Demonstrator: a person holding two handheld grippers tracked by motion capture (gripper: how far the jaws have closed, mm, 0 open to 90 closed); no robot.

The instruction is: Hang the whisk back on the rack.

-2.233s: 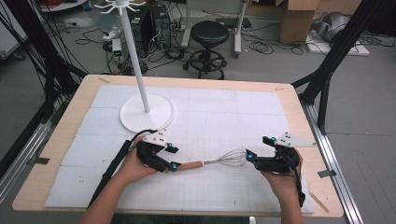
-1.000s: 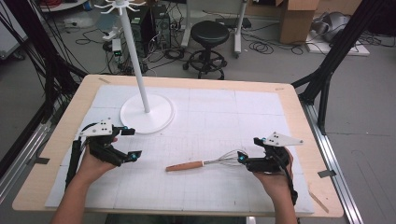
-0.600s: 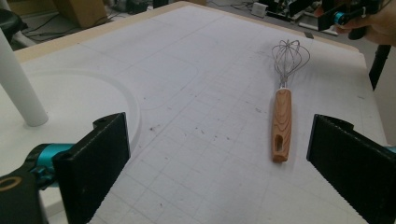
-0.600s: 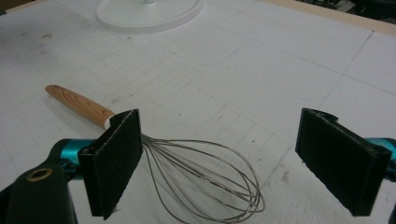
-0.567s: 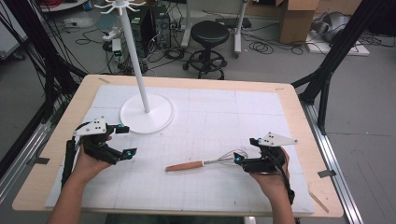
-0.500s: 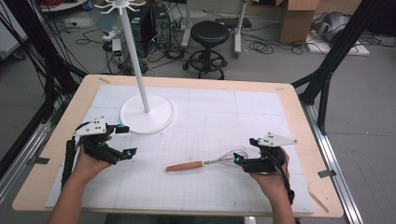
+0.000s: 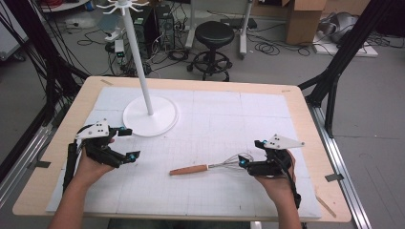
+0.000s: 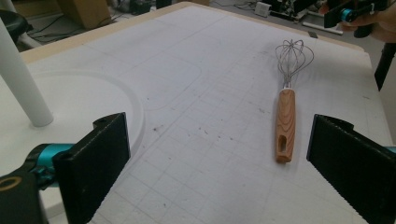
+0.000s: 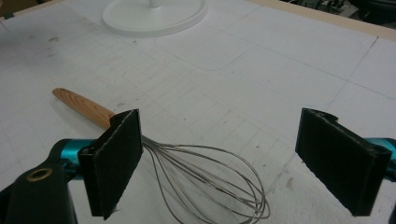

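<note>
High view: we are seeing the counter (image 7: pixel 305 109) carrying a white stand (image 7: pixel 150 114) and a whisk (image 7: pixel 210 167) lying flat near the front. The right gripper (image 7: pixel 244 164) is sitting at its wires, fingers wide; the left gripper (image 7: pixel 129 143), well apart, is gaping wide too.

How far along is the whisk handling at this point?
Nothing looks finished: the whisk lies flat on the mat, apart from the white stand. In hand: the right tool sits open around the wire end. The left tool is open, off to the side. Gripping and lifting remain.
</note>
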